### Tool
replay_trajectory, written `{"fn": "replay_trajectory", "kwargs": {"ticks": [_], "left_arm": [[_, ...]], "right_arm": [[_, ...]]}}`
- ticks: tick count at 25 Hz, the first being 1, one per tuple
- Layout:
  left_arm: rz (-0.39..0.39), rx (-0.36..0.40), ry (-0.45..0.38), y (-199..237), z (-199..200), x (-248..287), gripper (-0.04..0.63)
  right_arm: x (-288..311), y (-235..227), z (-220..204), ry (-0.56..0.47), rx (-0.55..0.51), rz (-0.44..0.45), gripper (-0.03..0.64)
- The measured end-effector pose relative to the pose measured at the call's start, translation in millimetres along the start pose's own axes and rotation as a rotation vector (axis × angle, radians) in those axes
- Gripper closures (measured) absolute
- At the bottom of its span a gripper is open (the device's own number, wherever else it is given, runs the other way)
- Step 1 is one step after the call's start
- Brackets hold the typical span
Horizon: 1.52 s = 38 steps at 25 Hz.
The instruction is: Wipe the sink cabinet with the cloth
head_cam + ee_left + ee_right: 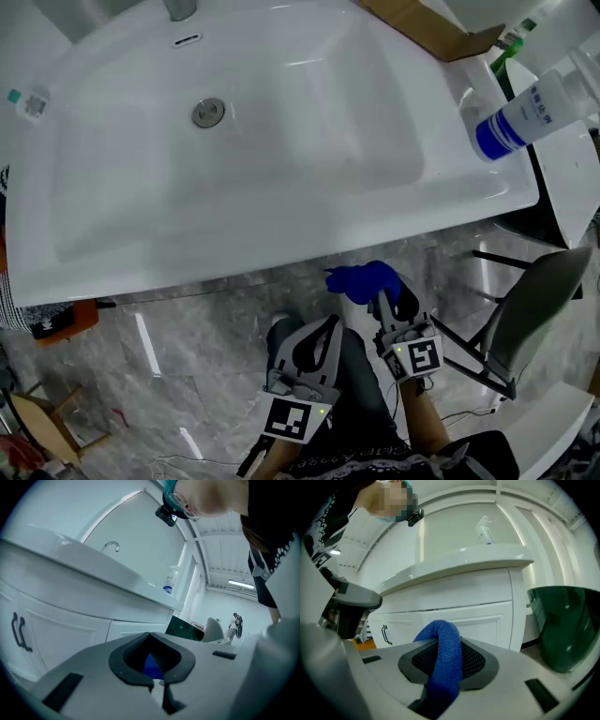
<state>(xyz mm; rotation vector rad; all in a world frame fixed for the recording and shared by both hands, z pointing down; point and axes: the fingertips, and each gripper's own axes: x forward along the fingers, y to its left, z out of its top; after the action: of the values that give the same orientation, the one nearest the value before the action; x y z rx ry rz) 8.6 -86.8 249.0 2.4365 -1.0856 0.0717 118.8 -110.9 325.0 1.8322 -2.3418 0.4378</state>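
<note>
Head view: the white sink (309, 141) fills most of the scene, and both grippers hang low in front of its front edge, over the marble floor (187, 356). Under the sink is the white cabinet (464, 606) with its panelled doors. The cloth is not touching it yet, so I judge the wiping has not begun. A spray bottle (525, 112) stands at the sink's right end, out of the way.

The right gripper (384, 298) points toward the cabinet front with its jaws clamped on the blue cloth (443, 658). The cloth bulges out ahead of the jaws as a rounded wad, probably so that fabric meets the door before plastic does. The left gripper (305, 328) sits beside it, a little lower. Its jaws are closed on nothing, and only a sliver of blue shows through the hollow between the pads. It looks parked clear of the wiping side.
</note>
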Motion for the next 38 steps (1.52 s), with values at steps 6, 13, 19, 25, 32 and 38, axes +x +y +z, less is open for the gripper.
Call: {"fn": "replay_trajectory", "kwargs": {"ticks": [6, 13, 19, 25, 32, 38], "left_arm": [[-0.011, 0.040, 0.060, -42.9, 112.4, -27.2, 0.591], [0.000, 0.116, 0.065, -97.3, 242.5, -70.6, 0.591], [0.023, 0.217, -0.015, -131.8, 299.9, -102.7, 0.591], [0.067, 0.252, -0.112, -175.6, 301.7, -136.0, 0.591], [0.103, 0.265, -0.225, -220.7, 296.5, -163.4, 0.591], [0.180, 0.322, -0.276, -244.1, 294.7, -197.1, 0.591]], "right_arm": [[-68.4, 19.0, 118.4, 0.137, 0.022, -0.071, 0.502], [-130.6, 51.4, 260.1, 0.081, 0.048, -0.017, 0.503], [-170.4, 55.5, 333.6, -0.053, 0.013, 0.012, 0.502], [-225.7, 39.0, 338.8, -0.095, -0.009, 0.042, 0.502], [-293.1, 10.3, 326.0, -0.101, -0.022, 0.071, 0.503], [-333.9, -0.1, 310.9, -0.089, -0.024, 0.109, 0.502]]}}
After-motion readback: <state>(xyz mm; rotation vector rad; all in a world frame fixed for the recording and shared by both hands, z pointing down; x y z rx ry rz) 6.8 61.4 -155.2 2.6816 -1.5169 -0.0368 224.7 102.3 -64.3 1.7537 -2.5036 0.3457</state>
